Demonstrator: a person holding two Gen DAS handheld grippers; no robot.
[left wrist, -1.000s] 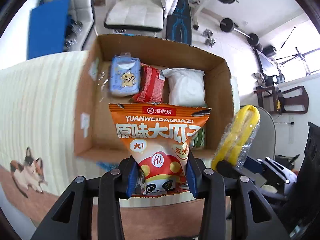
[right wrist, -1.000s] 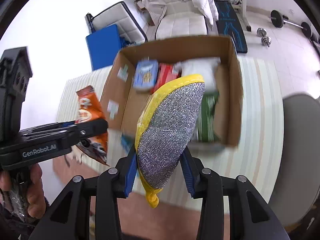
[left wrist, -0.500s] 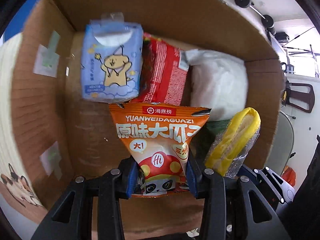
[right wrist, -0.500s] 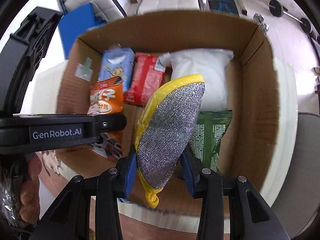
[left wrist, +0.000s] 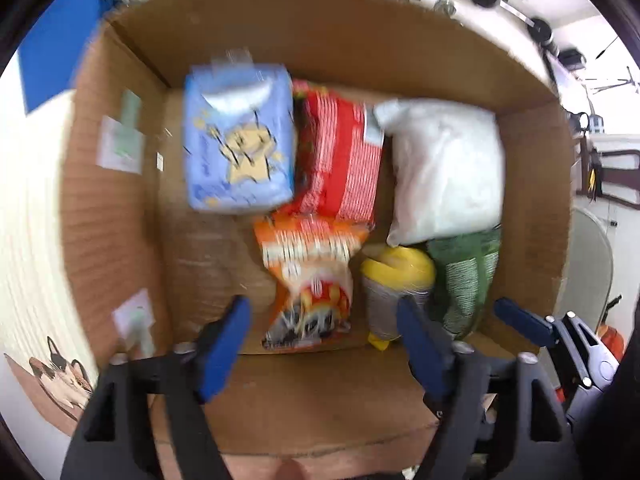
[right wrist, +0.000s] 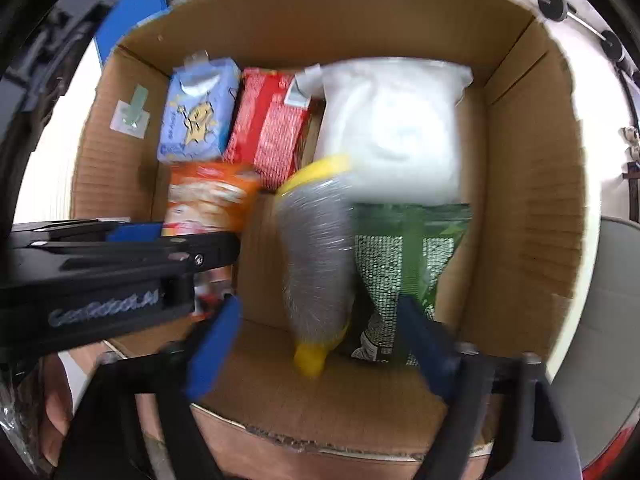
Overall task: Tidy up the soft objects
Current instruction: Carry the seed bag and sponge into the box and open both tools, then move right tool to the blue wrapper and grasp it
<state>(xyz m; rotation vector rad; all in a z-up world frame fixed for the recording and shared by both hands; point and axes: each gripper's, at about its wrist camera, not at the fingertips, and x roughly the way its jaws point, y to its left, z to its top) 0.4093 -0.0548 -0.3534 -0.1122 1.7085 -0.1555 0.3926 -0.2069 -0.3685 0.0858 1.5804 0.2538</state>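
Note:
A cardboard box (left wrist: 120,208) (right wrist: 532,168) holds soft packs. The orange snack bag (left wrist: 310,276) (right wrist: 208,200) lies free in the box, in front of my open left gripper (left wrist: 324,340). The yellow and silver scrub pad (right wrist: 316,252) (left wrist: 394,292) sits free in the box, between and beyond the spread jaws of my open right gripper (right wrist: 320,336). The left gripper's body (right wrist: 120,272) crosses the right wrist view at the left. Both views are motion-blurred.
Inside the box also lie a blue tissue pack (left wrist: 238,140) (right wrist: 198,112), a red pack (left wrist: 340,160) (right wrist: 276,124), a white bag (left wrist: 444,168) (right wrist: 392,128) and a green pack (left wrist: 466,276) (right wrist: 404,256). The box stands on a striped tabletop (left wrist: 28,208).
Both grippers have opened. The orange snack bag and the scrub pad have dropped out of the jaws into the box.

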